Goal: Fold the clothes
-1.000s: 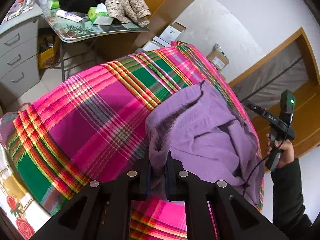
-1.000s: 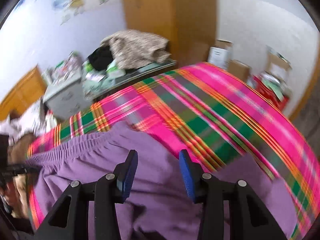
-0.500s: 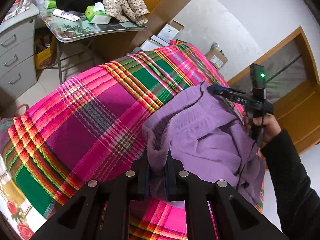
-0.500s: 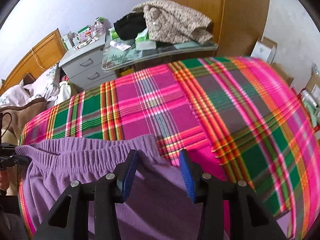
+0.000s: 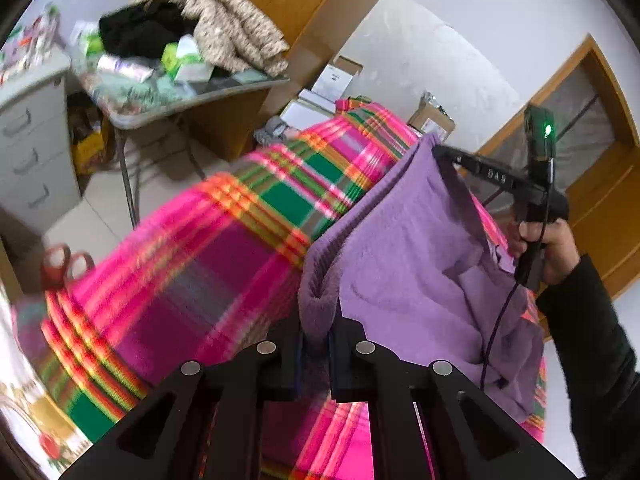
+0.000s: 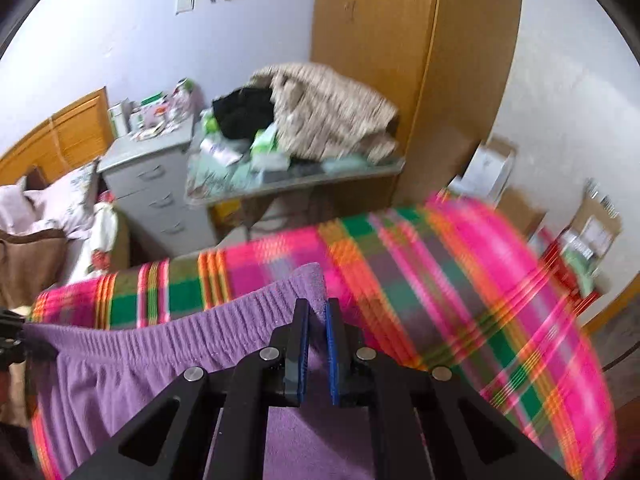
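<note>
Purple garment [image 5: 404, 264] stretched between both tools over plaid blanket [image 5: 192, 264].

A bed covered by a bright pink, green and orange plaid blanket [image 5: 224, 248] [image 6: 460, 280] is seen in both wrist views. A purple fleece garment with a ribbed elastic waistband [image 5: 416, 264] [image 6: 168, 344] is spread partly across the blanket, one edge raised off it. Beside the bed, a glass-topped folding table [image 5: 224, 94] [image 6: 320, 178] is heaped with a beige knitted garment [image 5: 236, 28] [image 6: 332, 112], black clothing [image 5: 140, 34] [image 6: 244, 112] and small packets.

Home bedroom — bed [image 6: 460, 264], pillows [image 6: 52, 204], wardrobe [image 6: 400, 60].
</note>
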A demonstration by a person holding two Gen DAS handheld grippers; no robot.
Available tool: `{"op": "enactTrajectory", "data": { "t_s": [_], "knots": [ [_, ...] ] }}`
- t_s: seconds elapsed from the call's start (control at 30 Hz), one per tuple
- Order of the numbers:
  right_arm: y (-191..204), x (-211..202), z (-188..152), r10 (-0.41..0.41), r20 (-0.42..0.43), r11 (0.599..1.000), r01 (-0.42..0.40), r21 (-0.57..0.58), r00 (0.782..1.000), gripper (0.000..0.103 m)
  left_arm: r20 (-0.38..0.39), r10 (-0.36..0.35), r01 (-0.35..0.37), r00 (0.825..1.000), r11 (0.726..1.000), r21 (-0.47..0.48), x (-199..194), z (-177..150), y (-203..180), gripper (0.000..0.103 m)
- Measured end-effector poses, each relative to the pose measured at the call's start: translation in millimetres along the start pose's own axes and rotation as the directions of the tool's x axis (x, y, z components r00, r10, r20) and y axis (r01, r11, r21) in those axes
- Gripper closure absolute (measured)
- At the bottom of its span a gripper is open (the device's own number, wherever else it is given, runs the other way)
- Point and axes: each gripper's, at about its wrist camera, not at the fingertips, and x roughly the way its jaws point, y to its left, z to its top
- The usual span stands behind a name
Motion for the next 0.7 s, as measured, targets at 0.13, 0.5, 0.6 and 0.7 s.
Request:
{"op": "enactTrajectory", "data": {
  "t_s": [0.13,0.5,0.6,0.7],
  "knots": [
    [3,-8,28,-0.068,0.059,0.998,0.068,0.005,0.996,0.095,0.063,0.049,-0.052,0.997,0.997,0.057,-7,23,-10,0.094],
    [17,4,86,-0.154,0.163,0.987,0.158,-0.012,0.975,0.095,0.218,0.170,-0.194,0.961,0.977,0.093,-29,83,-1,0.095],
    [21,23,90,-0.154,0.154,0.987,0.158,-0.013,0.976,0.095,0.224,0.205,-0.230,0.953,0.969,0.090,-25,92,7,0.095],
    [22,49,88,-0.150,0.117,0.988,0.154,-0.019,0.982,0.095,0.180,0.235,-0.252,0.955,0.965,0.077,-6,97,22,0.095]
  ]
}}
